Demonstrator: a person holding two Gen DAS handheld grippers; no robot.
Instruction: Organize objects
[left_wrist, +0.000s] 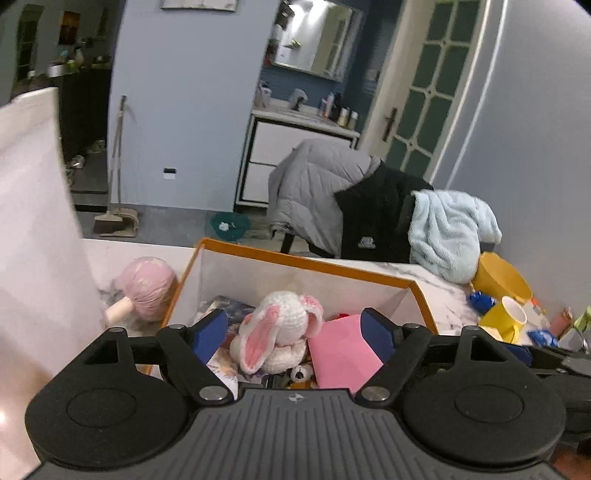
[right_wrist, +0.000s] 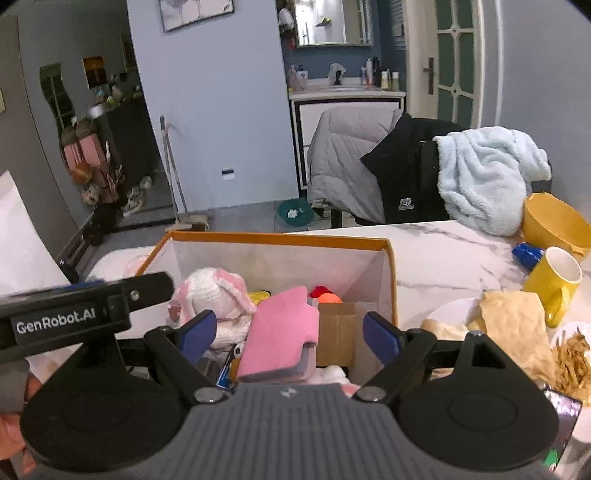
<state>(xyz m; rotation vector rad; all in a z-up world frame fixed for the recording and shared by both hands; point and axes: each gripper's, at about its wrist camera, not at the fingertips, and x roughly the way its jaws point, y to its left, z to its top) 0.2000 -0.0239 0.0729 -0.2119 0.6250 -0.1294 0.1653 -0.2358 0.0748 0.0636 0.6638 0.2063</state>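
An orange-rimmed white box (left_wrist: 303, 260) (right_wrist: 280, 238) stands on the marble table and holds toys. Inside lie a white-and-pink knitted bunny (left_wrist: 280, 325) (right_wrist: 214, 295), a pink foam piece (left_wrist: 343, 354) (right_wrist: 280, 332), a small cardboard box (right_wrist: 336, 332) and red and yellow bits (right_wrist: 325, 293). My left gripper (left_wrist: 295, 332) is open above the box, around the bunny and empty. My right gripper (right_wrist: 290, 332) is open above the box over the pink piece, empty. The left gripper's body (right_wrist: 74, 310) shows at the left of the right wrist view.
A pink mushroom-shaped toy (left_wrist: 144, 288) lies left of the box. At the right stand a yellow mug (right_wrist: 554, 280), a yellow bowl (right_wrist: 554, 221), blue wrappers (right_wrist: 528, 254), crumpled paper (right_wrist: 513, 325) and a plate of snacks (right_wrist: 572, 354). A chair with jackets and a blue towel (right_wrist: 484, 177) stands behind.
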